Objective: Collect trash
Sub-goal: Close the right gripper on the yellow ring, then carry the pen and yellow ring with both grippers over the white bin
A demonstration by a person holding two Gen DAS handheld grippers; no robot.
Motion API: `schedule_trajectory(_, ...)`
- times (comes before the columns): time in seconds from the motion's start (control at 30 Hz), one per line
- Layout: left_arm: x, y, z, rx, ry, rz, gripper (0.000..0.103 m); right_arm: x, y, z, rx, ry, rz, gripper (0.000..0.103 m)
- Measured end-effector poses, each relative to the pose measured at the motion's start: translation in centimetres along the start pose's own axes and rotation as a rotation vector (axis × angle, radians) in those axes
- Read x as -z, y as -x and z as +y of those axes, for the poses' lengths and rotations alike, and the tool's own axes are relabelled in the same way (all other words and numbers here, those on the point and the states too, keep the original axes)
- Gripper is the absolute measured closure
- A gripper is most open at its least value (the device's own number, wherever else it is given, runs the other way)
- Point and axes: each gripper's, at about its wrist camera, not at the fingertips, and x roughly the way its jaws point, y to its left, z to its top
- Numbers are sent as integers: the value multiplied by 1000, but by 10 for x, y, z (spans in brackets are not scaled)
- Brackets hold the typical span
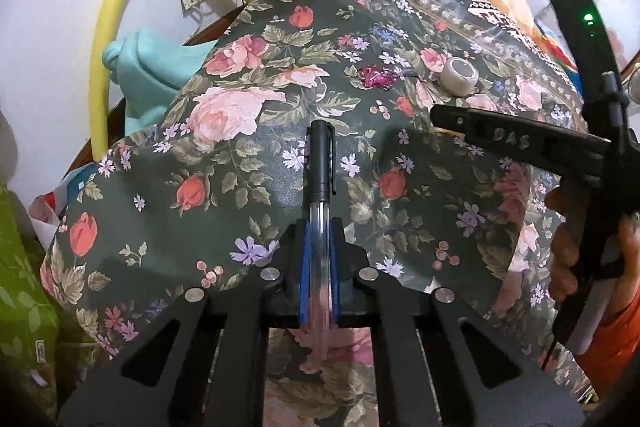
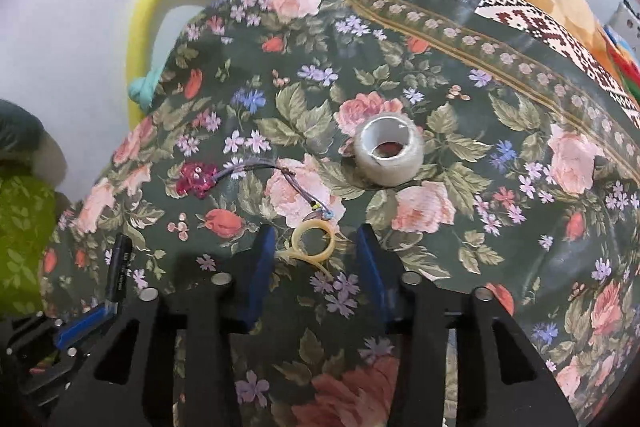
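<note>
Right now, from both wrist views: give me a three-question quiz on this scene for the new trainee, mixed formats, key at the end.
1. True or false: the left gripper is shut on the pen.
2. What lies between the open fingers of the right gripper? A) the tape roll B) the rubber band C) the pink bead charm
3. Fill in: every loose item lies on a ____-patterned tablecloth.

Key
1. True: the blue pads clamp the pen's clear barrel, black cap pointing away.
2. B: the pale loop lies between the fingers, ungripped.
3. Floral.
</note>
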Motion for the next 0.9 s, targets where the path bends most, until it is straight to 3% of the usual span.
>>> schedule_trajectory(0.1,-1,-4,2,24,13,15,96,3,0,6,-7,34,-5,83)
schedule_trajectory(0.27,-1,-9,7,52,54,28,95,9,14,-10,-57,-57,5,83)
schedule_trajectory(0.5,2,-4,0,27,23,21,96,24,56,-22,-39,-30,-49,83)
schedule_trajectory(0.9,13,71,-12,41,51,-106,96,37,129,4,-72,26,-181,83)
